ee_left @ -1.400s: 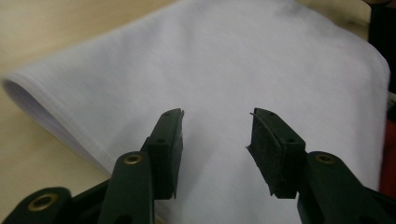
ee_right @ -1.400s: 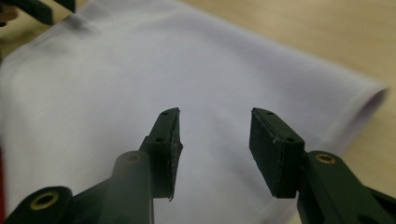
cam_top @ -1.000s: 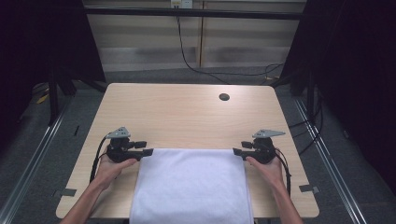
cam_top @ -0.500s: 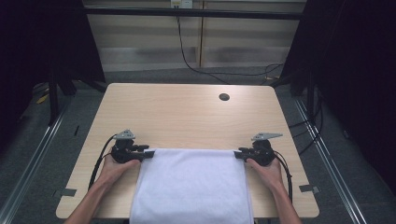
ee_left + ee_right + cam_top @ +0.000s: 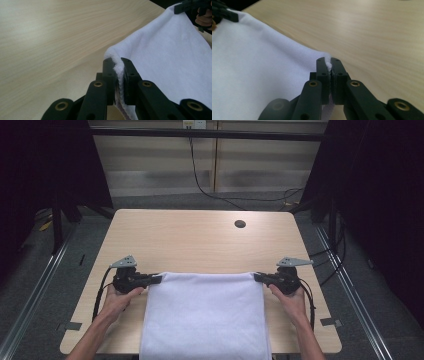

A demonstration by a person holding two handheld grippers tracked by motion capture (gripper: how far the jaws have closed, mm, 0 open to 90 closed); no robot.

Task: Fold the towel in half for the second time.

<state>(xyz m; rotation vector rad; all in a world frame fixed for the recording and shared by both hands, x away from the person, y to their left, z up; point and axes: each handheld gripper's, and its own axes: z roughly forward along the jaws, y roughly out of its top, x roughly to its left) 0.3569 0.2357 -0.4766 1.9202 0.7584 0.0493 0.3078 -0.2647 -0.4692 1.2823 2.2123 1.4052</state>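
The white towel [image 5: 205, 315] lies long axis near-to-far on the table [image 5: 200, 240]; the left hand-held gripper [image 5: 156, 279] and right hand-held gripper [image 5: 259, 277], jaws just closed, pinch its far corners.

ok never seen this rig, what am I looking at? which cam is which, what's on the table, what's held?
No robot arm here: a person holds a two-jaw tool in each hand. The high view looks down on the wooden table from the person's side. The other two cameras ride on the tools and look along their black jaws. A white towel lies on the table and hangs over its near edge. The left gripper pinches the towel's far left corner, and the right gripper pinches the far right corner. Both jaws have just been closing on the cloth, and the far edge runs straight between them.
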